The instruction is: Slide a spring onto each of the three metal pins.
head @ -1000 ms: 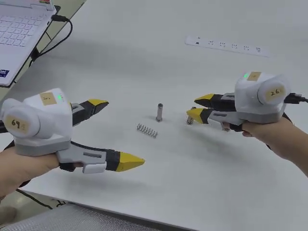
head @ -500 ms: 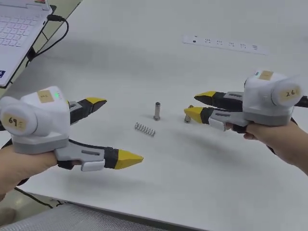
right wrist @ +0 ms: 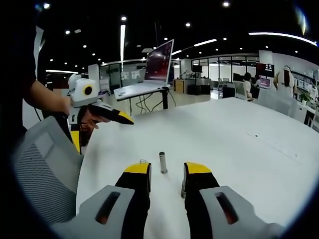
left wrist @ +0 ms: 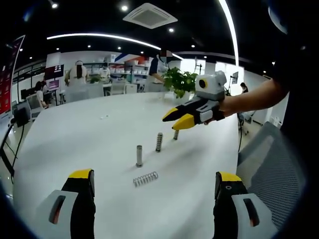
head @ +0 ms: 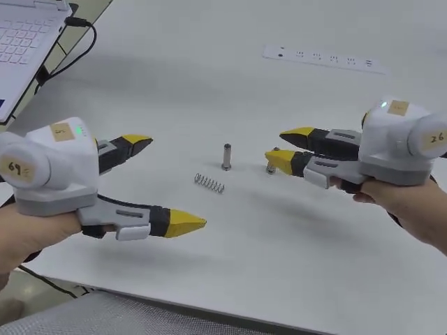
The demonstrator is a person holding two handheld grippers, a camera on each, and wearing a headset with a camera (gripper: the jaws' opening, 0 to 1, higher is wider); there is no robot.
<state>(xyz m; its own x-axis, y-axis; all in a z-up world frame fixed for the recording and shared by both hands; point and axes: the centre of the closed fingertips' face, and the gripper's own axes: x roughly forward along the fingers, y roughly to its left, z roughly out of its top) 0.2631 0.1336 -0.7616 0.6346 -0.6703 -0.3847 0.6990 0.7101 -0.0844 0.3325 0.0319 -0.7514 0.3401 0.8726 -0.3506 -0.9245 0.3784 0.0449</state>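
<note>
A bare metal pin [head: 227,156] stands upright mid-table, with a loose spring [head: 209,183] lying just in front of it to the left. My left gripper [head: 167,183] hovers wide open left of the spring and holds nothing. My right gripper [head: 283,146] is open to the right of the bare pin. Its lower jaw partly covers a spring-wrapped pin [head: 271,168]. The left gripper view shows the spring [left wrist: 145,179], the bare pin [left wrist: 139,155], two spring-wrapped pins [left wrist: 159,142] [left wrist: 175,134], and the right gripper [left wrist: 184,117] above them. The bare pin [right wrist: 162,163] stands beyond the right gripper [right wrist: 167,172].
A white power strip [head: 321,59] lies at the back right of the white table [head: 209,84]. A laptop [head: 21,42] and its black cable [head: 77,56] sit at the back left. The table's front edge runs close below my left gripper.
The picture has shifted slightly. Both grippers hold nearly the same places, and the right gripper's jaws stand a little wider apart. The pins and the loose spring have not moved.
</note>
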